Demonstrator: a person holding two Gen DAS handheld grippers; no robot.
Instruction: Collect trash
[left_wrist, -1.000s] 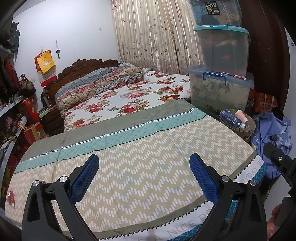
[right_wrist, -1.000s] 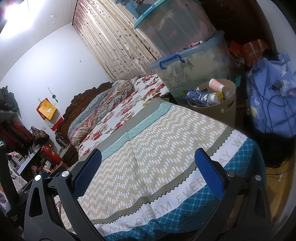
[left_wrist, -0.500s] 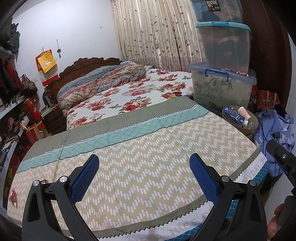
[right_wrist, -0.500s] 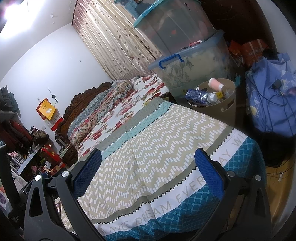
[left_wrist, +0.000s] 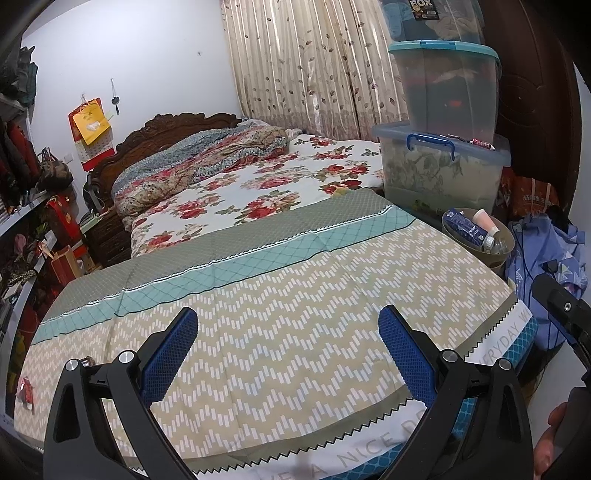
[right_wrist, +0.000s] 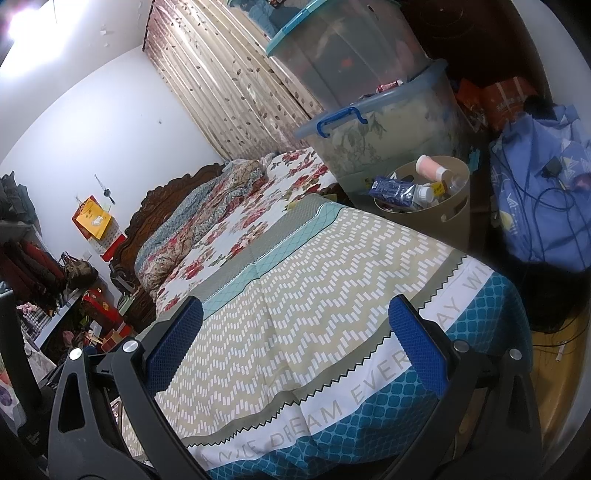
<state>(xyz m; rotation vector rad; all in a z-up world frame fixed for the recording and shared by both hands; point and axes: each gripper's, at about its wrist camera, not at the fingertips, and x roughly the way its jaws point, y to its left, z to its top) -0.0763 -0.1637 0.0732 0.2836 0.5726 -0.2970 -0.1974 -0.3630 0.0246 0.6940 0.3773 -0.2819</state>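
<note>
Hovering over the foot of the bed (left_wrist: 295, 332), both claws are empty: the left claw (left_wrist: 288, 354) has its blue pads spread wide with only zigzag bedspread between them, and the right claw (right_wrist: 295, 343) is spread just as wide, pinching nothing.

So where is the trash? The beige waste bin (right_wrist: 447, 206) stands on the floor off the bed's far right corner, at about 1 o'clock from the right claw and about 2 o'clock from the left. It is already stuffed: a blue packet (right_wrist: 391, 190), a pink-capped tube (right_wrist: 430, 166) and a clear bottle (right_wrist: 456, 182) poke above the rim. On the bed itself, one candidate shows: a small red scrap (left_wrist: 25, 387) at the far left edge of the bedspread, at roughly 9 o'clock from the left claw (hard to say whether it is a wrapper, as the fisheye rim smears it).

That is the relation the next move turns on, in my judgement. The scrap lies well to the left, so the left claw is nearer, while the bin sits on the opposite side, closer to the right claw. Its long axis cannot be read from here.
</note>
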